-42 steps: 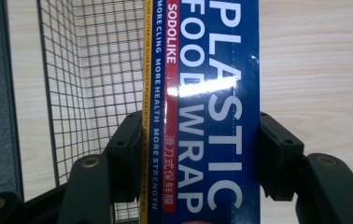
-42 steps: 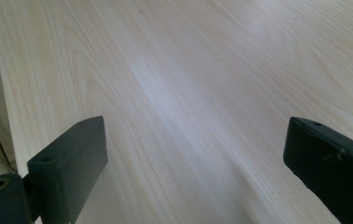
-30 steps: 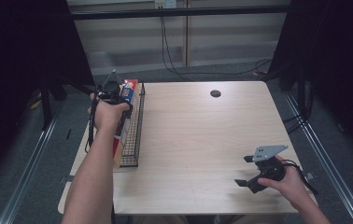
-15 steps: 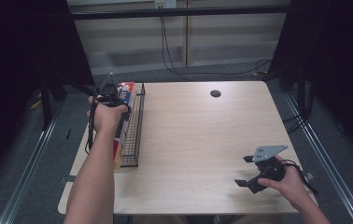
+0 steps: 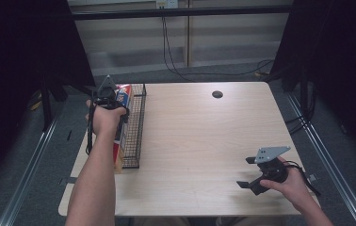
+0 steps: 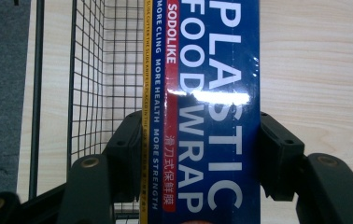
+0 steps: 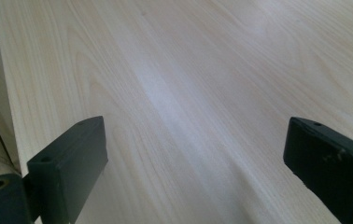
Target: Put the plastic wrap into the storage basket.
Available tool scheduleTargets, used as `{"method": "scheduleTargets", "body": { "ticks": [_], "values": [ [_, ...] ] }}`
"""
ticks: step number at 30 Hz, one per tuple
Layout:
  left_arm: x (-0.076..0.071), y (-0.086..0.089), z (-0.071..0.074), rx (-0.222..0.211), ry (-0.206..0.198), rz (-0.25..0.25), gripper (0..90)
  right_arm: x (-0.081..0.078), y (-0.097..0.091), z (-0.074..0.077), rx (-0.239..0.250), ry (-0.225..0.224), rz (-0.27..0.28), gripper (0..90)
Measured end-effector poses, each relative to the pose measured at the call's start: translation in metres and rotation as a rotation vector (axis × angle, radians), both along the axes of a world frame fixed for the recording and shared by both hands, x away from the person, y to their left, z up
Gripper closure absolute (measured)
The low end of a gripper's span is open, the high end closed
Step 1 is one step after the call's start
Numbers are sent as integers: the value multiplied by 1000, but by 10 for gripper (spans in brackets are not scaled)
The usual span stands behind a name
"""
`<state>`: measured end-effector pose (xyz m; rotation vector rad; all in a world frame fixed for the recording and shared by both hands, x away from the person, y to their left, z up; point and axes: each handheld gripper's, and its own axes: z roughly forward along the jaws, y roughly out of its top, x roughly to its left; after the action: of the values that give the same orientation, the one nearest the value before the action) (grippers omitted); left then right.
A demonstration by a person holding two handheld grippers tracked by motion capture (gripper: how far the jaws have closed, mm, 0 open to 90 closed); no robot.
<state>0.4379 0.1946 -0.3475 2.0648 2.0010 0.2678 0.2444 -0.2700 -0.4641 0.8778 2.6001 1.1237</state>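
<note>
A long blue box of plastic food wrap (image 6: 207, 112) is clamped between the jaws of my left gripper (image 6: 198, 154). In the high view that gripper (image 5: 105, 96) holds the box (image 5: 123, 94) at the table's far left, along the left side of a black wire basket (image 5: 137, 127). Whether the box rests inside the basket I cannot tell. My right gripper (image 5: 246, 172) sits low near the table's front right corner. Its jaws stand wide apart over bare wood in the right gripper view (image 7: 195, 154), with nothing between them.
The light wooden table (image 5: 204, 136) has a small dark round hole (image 5: 217, 94) near its far edge. The basket's mesh (image 6: 104, 70) shows left of the box. Dark curtains flank the table and cables hang behind it.
The left gripper with the box has shifted slightly to the left. The right gripper has kept still.
</note>
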Motion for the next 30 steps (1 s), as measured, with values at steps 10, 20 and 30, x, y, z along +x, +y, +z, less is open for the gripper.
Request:
{"method": "scheduleTargets", "body": {
  "ticks": [10,20,30],
  "values": [
    [0,2,-4,-7,3,22,427,0,0,0,-1,0,1,58],
    [0,3,-8,1,6,20,427,0,0,0,2,-2,1,58],
    [1,3,-16,-7,19,26,426,0,0,0,7,-1,2,58]
  ]
}}
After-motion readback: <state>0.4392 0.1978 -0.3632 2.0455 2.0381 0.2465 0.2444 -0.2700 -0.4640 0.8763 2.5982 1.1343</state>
